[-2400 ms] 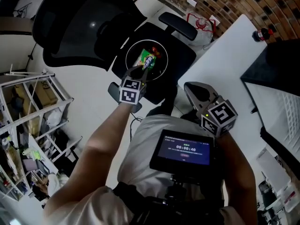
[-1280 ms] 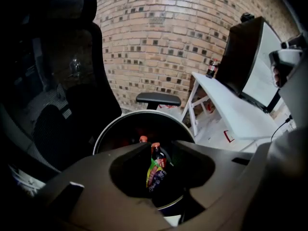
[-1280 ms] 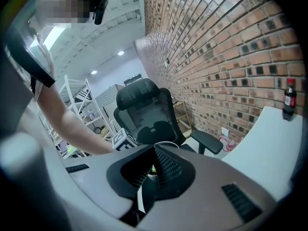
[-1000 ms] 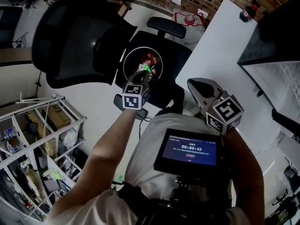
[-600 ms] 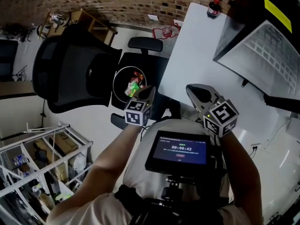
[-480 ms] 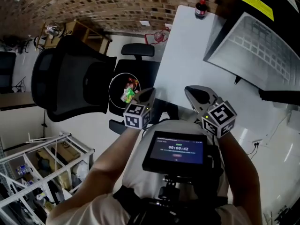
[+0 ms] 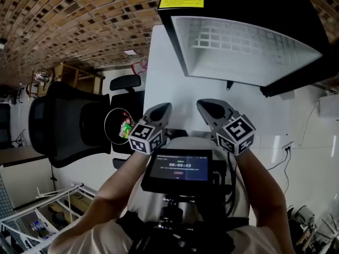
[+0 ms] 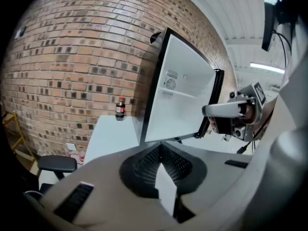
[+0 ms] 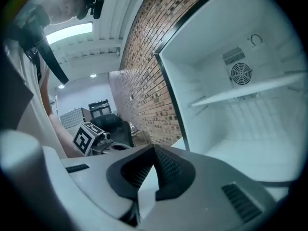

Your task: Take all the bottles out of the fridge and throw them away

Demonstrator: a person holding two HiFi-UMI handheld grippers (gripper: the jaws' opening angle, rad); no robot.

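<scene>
My left claw (image 7: pixel 160 110) was pinched fully together with nothing between its jaws. My right claw (image 7: pixel 207 107) was the same, closed and empty. The two hung side by side in front of my chest, over the near edge of the white table (image 7: pixel 158 75), both pointing toward the fridge (image 7: pixel 238 41), which stood open on that table. Inside it I could see white walls, a shelf (image 9: pixel 250 91) across the middle and a small round fan (image 9: pixel 239 73) in the back wall.

One dark bottle (image 8: pixel 120 109) with a red cap and red label stood upright on the far end of the table. It was close to the brick wall (image 8: pixel 72 57) and just beside the outer side of the fridge.

Off to my left, a round bin (image 7: pixel 121 127) sat on the seat of a black chair (image 7: pixel 63 123). It held green and red things too small for me to tell apart. A lit screen (image 7: pixel 179 165) hung at my chest, below both claws.
</scene>
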